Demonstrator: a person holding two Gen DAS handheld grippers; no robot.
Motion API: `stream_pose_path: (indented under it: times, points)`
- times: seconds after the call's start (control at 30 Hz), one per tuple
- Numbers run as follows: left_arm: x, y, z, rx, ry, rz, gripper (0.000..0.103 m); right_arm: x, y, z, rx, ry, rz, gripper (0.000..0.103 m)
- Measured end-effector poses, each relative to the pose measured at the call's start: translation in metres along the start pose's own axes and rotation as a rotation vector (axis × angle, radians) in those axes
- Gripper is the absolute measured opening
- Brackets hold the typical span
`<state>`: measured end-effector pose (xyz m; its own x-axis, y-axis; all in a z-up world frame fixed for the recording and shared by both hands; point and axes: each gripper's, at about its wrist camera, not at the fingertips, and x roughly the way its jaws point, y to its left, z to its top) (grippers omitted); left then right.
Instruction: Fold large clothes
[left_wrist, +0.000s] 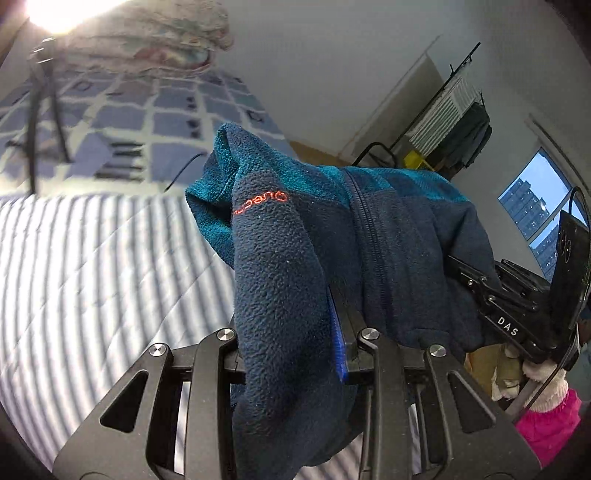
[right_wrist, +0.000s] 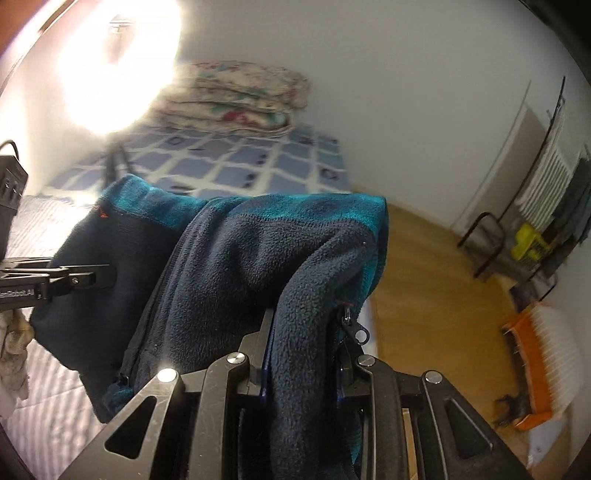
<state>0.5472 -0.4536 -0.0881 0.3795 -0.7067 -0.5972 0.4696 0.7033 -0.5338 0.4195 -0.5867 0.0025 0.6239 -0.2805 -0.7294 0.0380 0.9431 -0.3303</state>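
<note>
So the fleece jacket (left_wrist: 369, 229) is held up above the striped bed (left_wrist: 92, 266), not laid flat yet. The left gripper (left_wrist: 291, 347) is clamped on a thick bunch of navy fleece on the logo side, and the right gripper (right_wrist: 303, 350) is clamped on another bunch by the zipper pull (right_wrist: 356, 328). The jacket is stretched between the two, zipper line (right_wrist: 166, 280) running roughly crosswise to that span. Both grippers are equally close, being on the cloth. Probably it's meant to be lowered onto the bed next, so the bed lying below the jacket is what counts.
</note>
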Motion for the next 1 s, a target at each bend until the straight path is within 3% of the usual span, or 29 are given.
stream_pose_path:
  times: [0.23,0.37,0.43,0.47,0.5,0.53,0.6,0.77,1.0]
  points:
    - [0.063,-0.004,0.029,-0.011,-0.017,0.024,0.028,0.063,-0.03,0.017,0.03,-0.023,-0.031,0.023]
    - [0.095,0.014,0.021,-0.02,0.016,0.101,0.029,0.105,-0.03,0.009,0.018,0.007,-0.018,0.023]
    - [0.11,0.029,0.016,-0.011,0.047,0.237,0.039,0.126,-0.029,-0.002,-0.012,0.038,-0.05,0.029]
    - [0.113,0.038,0.016,-0.029,0.049,0.242,0.045,0.143,-0.035,-0.009,-0.017,0.084,-0.097,0.031]
    - [0.11,0.043,0.015,-0.049,0.036,0.222,0.055,0.156,-0.044,-0.016,0.005,0.137,-0.113,0.04]
    - [0.108,0.046,0.015,-0.06,0.03,0.219,0.058,0.164,-0.054,-0.022,0.044,0.169,-0.111,0.049]
    - [0.105,0.044,0.016,-0.041,0.036,0.229,0.058,0.158,-0.068,-0.028,0.108,0.132,-0.153,0.06]
    - [0.079,0.037,0.014,-0.02,0.016,0.251,0.058,0.136,-0.087,-0.031,0.155,0.123,-0.169,0.054]
    - [0.017,0.011,0.007,0.034,-0.002,0.25,0.058,0.076,-0.079,-0.029,0.181,0.063,-0.129,0.054]
